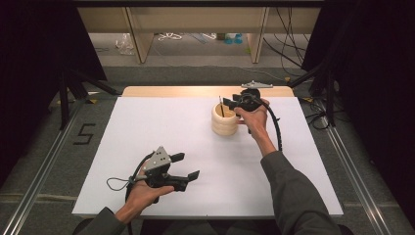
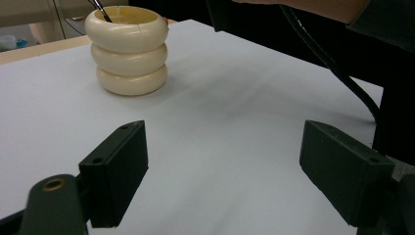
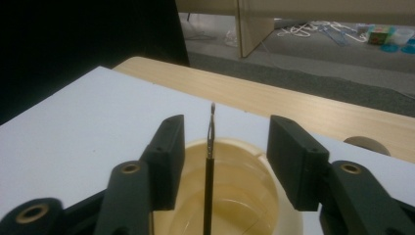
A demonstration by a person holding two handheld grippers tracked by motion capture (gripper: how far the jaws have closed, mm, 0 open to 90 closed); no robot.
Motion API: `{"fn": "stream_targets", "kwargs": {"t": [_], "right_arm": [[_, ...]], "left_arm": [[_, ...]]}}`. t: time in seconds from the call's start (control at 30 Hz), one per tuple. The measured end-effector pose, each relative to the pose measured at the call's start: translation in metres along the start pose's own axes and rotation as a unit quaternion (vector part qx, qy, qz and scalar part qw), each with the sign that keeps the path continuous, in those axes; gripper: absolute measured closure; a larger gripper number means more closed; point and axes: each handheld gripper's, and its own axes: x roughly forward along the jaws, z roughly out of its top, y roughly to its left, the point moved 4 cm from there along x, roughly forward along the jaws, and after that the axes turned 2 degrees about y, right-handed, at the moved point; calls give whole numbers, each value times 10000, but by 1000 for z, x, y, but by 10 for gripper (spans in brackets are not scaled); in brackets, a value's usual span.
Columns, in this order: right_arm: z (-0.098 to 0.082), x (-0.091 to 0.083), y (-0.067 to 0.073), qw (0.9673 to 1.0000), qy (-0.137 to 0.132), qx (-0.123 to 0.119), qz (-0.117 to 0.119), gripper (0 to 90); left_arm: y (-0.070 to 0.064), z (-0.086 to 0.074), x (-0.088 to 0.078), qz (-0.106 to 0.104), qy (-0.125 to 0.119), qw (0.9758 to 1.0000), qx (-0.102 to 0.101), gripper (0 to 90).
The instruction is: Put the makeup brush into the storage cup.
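Right claw [image 3: 222, 161] released — thin black stick [image 3: 210, 166] stands untouched between its jaws in cream pot [image 3: 274, 196].

stick [image 1: 221, 106] in holder [image 1: 224, 123], holder on table [image 1: 147, 127]

A black "5" [image 1: 84, 133] on the floor left of the table [image 1: 147, 122].
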Motion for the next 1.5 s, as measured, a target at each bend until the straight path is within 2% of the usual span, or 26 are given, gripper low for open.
{"fn": "stream_targets", "kwargs": {"t": [0.07,0.2,0.23,0.47,0.57,0.67,0.73,0.77,0.8,0.87,1.0,1.07,1.1,1.23,1.27,1.33,1.37,1.4,1.43,1.5], "right_arm": [[2,-3,0,10000,0,40,-30,428],[4,-8,0,10000,-18,-36,-71,389],[5,-10,1,9999,-35,-66,-98,353],[10,-23,12,9996,-79,-233,-124,280],[12,-31,20,9995,-177,-265,-33,276],[11,-37,25,9995,-169,-262,65,262],[10,-40,26,9992,-260,-315,22,261],[9,-42,28,9994,-223,-265,92,256],[8,-44,27,9992,-190,-356,39,246],[6,-49,29,9993,-210,-299,59,243],[3,-55,32,9989,-292,-332,120,238],[1,-62,36,9985,-276,-482,26,220],[0,-65,38,9980,-339,-536,23,223],[-4,-76,45,9978,-352,-548,134,225],[-5,-77,46,9974,-393,-598,97,227],[-8,-82,50,9971,-348,-668,144,222],[-9,-85,52,9969,-372,-678,132,226],[-9,-87,53,9960,-473,-751,140,229],[-10,-89,56,9963,-462,-698,190,229],[-12,-93,60,9959,-438,-763,197,229]], "left_arm": [[1,0,0,-4,-21,10000,63,178],[0,0,0,6,-29,10000,-10,178],[0,0,0,10,-27,10000,-9,178],[1,0,0,21,-57,10000,-47,178],[1,0,0,73,-22,9999,-78,178],[0,-1,0,8,-31,9999,-103,178],[-1,-1,1,-56,-42,9999,-105,178],[-1,0,1,-55,-49,9999,-93,178],[0,0,1,-31,-50,10000,-72,178],[1,0,0,-13,-65,10000,-69,178],[2,0,0,50,-64,9999,-60,178],[3,-1,0,93,-3,10000,-37,178],[1,0,1,31,-48,9999,-96,178],[3,0,0,45,-78,10000,-13,178],[3,0,-1,50,-88,9999,-97,178],[4,0,0,102,-86,9999,-85,178],[4,0,0,84,-70,9999,-5,178],[4,0,0,96,-67,9999,-21,179],[4,0,0,96,-69,9999,-27,178],[3,1,0,80,-101,9999,-35,178]]}}
